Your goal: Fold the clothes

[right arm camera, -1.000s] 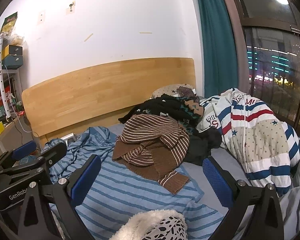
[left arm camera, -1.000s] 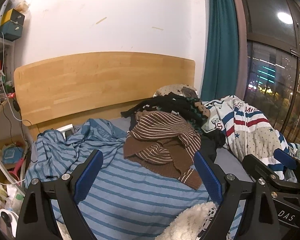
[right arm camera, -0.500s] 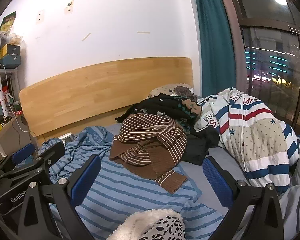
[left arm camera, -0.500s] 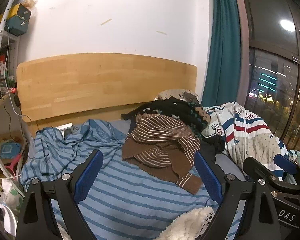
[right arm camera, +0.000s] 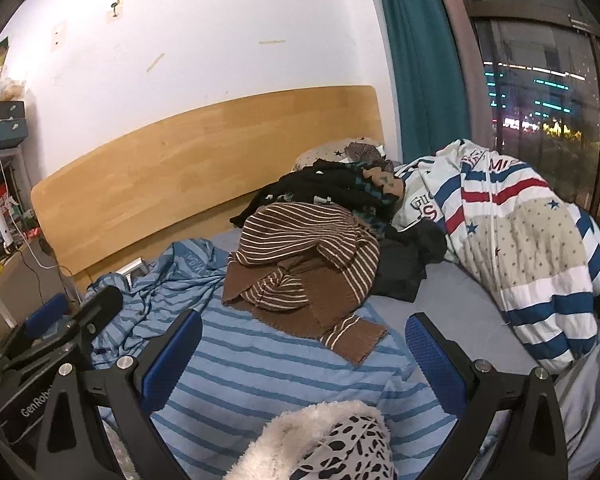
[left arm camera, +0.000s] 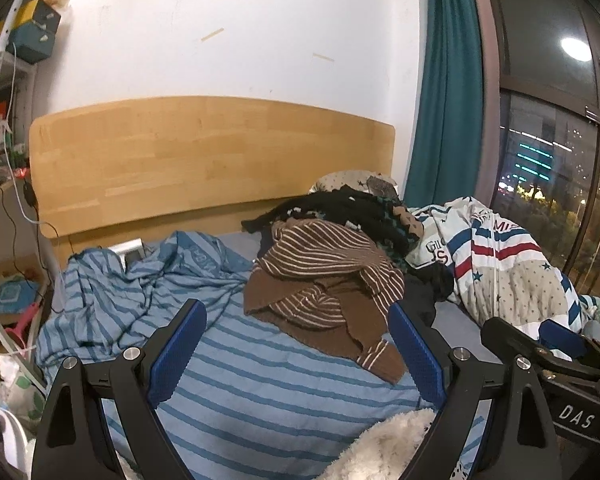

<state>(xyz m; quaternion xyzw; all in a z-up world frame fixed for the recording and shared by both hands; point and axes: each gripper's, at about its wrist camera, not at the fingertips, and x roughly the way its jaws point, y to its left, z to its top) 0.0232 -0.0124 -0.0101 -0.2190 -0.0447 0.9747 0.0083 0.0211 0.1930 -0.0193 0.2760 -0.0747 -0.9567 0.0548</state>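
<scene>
Left wrist view: the left gripper [left arm camera: 296, 348] hangs above the bed with its jaws wide apart and nothing between them, aimed at the brown striped sweater [left arm camera: 328, 280] heaped on the blue striped sheet [left arm camera: 260, 384]. Right wrist view: the right gripper [right arm camera: 302, 354] is likewise spread and empty, level with its partner and pointing at the same sweater [right arm camera: 304, 248], whose cuff trails toward the fingers. Behind it lie a pile of dark clothes [right arm camera: 332, 192] and a star-print quilt [right arm camera: 532, 240]. No garment appears to be picked up yet; the step in hand looks like approach. Next, each tool would likely need to descend and pinch an edge.
</scene>
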